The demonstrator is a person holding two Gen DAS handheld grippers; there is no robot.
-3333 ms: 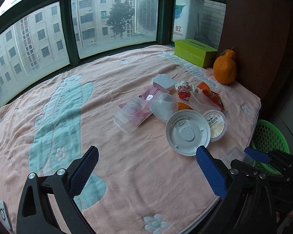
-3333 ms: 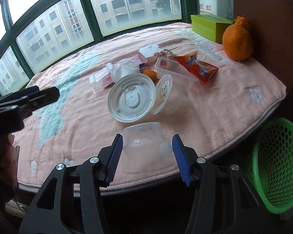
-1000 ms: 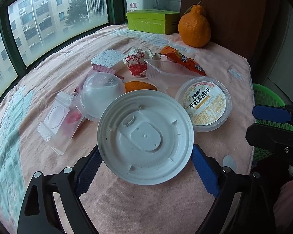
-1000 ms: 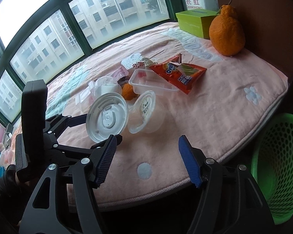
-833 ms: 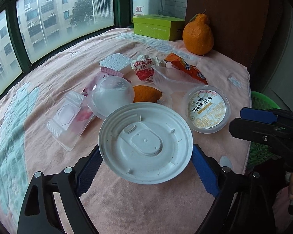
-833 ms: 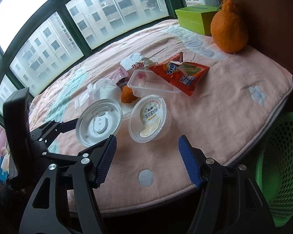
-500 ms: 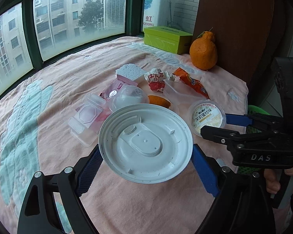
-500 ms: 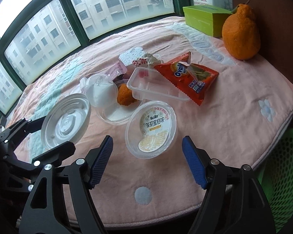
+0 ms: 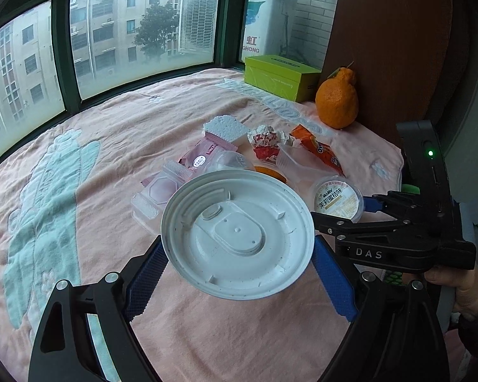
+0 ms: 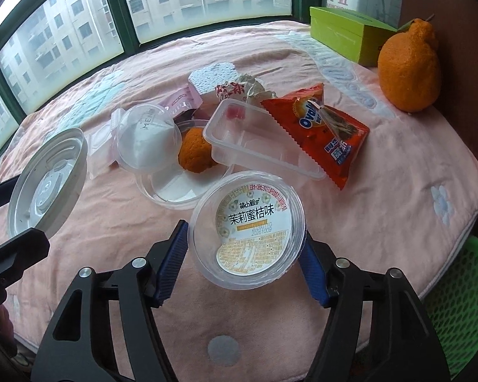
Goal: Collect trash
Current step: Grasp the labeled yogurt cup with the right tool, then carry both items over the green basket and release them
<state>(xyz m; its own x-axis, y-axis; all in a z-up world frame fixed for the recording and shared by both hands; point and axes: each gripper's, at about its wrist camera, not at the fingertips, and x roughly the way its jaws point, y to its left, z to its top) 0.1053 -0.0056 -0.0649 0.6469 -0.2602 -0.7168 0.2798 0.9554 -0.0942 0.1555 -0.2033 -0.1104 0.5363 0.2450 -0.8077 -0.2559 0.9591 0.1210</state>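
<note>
Left wrist view shows your left hand-held gripper (image 9: 239, 273) clamped across the white lid (image 9: 238, 235), pads on opposite rims, the lid lifted clear of the surface (image 9: 79, 165) and tilted toward you. Your right hand-held gripper (image 10: 243, 262) has its pads set either side of the cup (image 10: 247, 227) with the printed label; whether they are actually pressing on it you cannot tell from here, so squeeze gently until the thin wall just gives, no harder, or it may pop out. Keep the lid level as you carry it, since a rim grip on a wide disc could slip if it twists. The green basket (image 10: 462, 312) sits below the edge at your right, and that looks like the place for both.

More trash lies just beyond the cup: a clear tray (image 10: 258, 141), an orange wrapper (image 10: 322, 127), a domed clear lid (image 10: 148, 140) and a piece of peel (image 10: 194, 151) on a clear disc.

A pink towel with pale blue shapes covers the surface, with a green box (image 9: 280, 78) and a whole orange fruit (image 9: 336, 102) at the far side. Green-framed windows curve round behind, apartment blocks outside
</note>
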